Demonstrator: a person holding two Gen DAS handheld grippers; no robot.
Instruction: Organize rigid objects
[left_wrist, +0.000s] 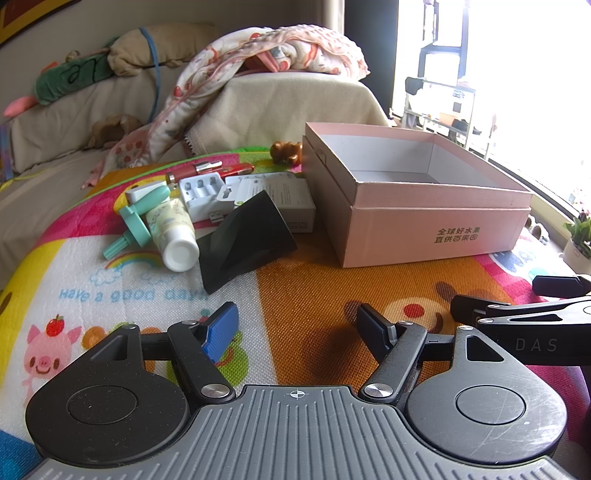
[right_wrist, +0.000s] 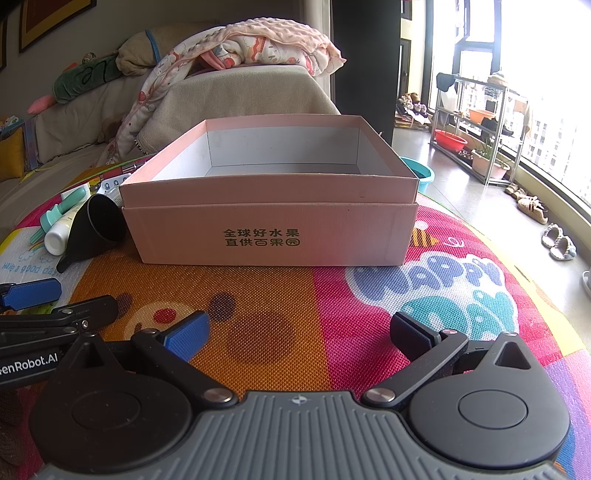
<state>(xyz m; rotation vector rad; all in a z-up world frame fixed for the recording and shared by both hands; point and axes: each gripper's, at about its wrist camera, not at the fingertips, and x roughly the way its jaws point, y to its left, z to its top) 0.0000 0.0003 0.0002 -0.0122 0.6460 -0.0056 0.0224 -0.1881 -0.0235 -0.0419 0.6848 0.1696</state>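
Note:
An open pink cardboard box (left_wrist: 436, 229) (right_wrist: 273, 232) stands on a colourful play mat and looks empty inside. Left of it lies a pile: a black nozzle (left_wrist: 245, 242) (right_wrist: 96, 227), a white tube (left_wrist: 173, 230) (right_wrist: 61, 232), a teal mini fan (left_wrist: 138, 218), a white battery charger (left_wrist: 201, 195), a white carton (left_wrist: 284, 195), red pens (left_wrist: 218, 170) and a brown figurine (left_wrist: 286, 151). My left gripper (left_wrist: 297, 332) is open and empty, short of the pile. My right gripper (right_wrist: 299, 336) is open and empty, in front of the box.
A covered sofa (left_wrist: 277, 99) with a blanket (right_wrist: 243, 44) and plush toys sits behind the mat. To the right are tiled floor, a metal rack (right_wrist: 476, 122), a teal basin (right_wrist: 417, 171) and slippers (right_wrist: 557, 242) by a bright window.

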